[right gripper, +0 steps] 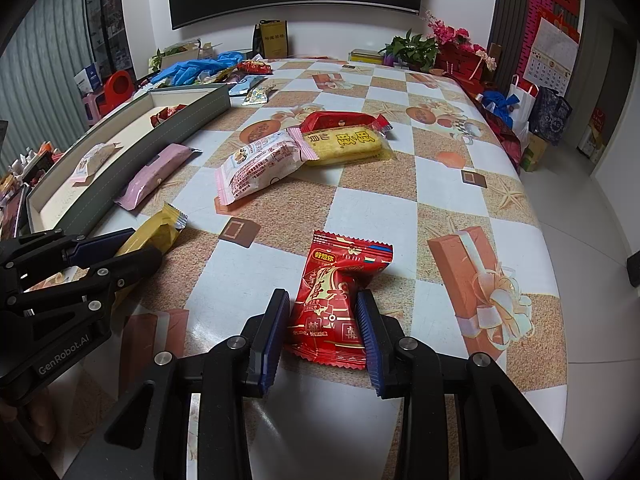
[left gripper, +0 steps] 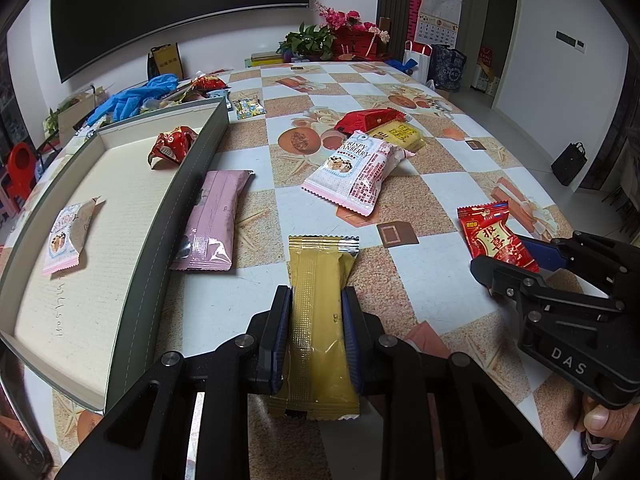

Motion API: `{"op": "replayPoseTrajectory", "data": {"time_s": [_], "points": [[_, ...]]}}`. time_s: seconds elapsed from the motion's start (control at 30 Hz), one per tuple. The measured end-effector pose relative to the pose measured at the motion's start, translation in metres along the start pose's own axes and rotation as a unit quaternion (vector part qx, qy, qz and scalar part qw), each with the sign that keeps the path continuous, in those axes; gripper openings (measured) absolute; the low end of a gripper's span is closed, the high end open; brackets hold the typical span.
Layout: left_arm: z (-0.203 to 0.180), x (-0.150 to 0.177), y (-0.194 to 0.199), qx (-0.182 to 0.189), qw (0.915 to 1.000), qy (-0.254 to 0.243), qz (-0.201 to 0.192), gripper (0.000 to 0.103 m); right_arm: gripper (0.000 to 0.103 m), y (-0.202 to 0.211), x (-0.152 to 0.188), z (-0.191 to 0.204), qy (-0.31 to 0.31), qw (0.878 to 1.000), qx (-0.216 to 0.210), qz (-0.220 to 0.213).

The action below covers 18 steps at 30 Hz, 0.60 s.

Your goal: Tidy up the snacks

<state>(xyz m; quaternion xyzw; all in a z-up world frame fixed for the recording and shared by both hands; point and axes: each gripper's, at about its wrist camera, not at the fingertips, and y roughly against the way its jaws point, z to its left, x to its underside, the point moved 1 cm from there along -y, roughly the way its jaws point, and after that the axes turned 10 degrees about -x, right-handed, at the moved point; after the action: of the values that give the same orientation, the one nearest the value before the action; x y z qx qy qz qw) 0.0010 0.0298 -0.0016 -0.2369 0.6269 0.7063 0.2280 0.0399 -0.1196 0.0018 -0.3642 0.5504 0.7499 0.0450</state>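
My left gripper [left gripper: 317,300] is shut on a gold snack packet [left gripper: 320,320] that lies on the table; it also shows in the right wrist view [right gripper: 154,236]. My right gripper [right gripper: 323,300] is shut on a red snack packet [right gripper: 336,300], pinching its middle; this packet also shows in the left wrist view [left gripper: 496,240]. A grey tray [left gripper: 192,184] at the left holds a pink-white packet [left gripper: 68,236] and a red packet [left gripper: 172,146]. A pink packet [left gripper: 216,220] lies beside the tray wall.
A white cranberry packet [left gripper: 356,168], a yellow packet [left gripper: 400,136] and a red packet [left gripper: 368,118] lie mid-table. Blue gloves [left gripper: 132,96] and clutter sit behind the tray. Plants and flowers [left gripper: 320,38] stand at the far edge. The table edge curves at right.
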Motion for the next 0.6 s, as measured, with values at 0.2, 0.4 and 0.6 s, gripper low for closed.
{"op": "replayPoseTrajectory", "data": {"time_s": [0.2, 0.4, 0.6], "points": [[0.0000, 0.0000, 0.0000, 0.000, 1.0000, 0.000, 0.000, 0.028, 0.037, 0.0001, 0.0002, 0.0003, 0.000, 1.000, 0.000, 0.000], [0.0001, 0.0000, 0.0000, 0.000, 1.0000, 0.000, 0.000, 0.028, 0.037, 0.0001, 0.0005, 0.0006, 0.000, 1.000, 0.000, 0.000], [0.0002, 0.0000, 0.0000, 0.000, 1.0000, 0.000, 0.000, 0.028, 0.037, 0.0001, 0.0007, 0.0005, 0.002, 1.000, -0.002, 0.000]]}}
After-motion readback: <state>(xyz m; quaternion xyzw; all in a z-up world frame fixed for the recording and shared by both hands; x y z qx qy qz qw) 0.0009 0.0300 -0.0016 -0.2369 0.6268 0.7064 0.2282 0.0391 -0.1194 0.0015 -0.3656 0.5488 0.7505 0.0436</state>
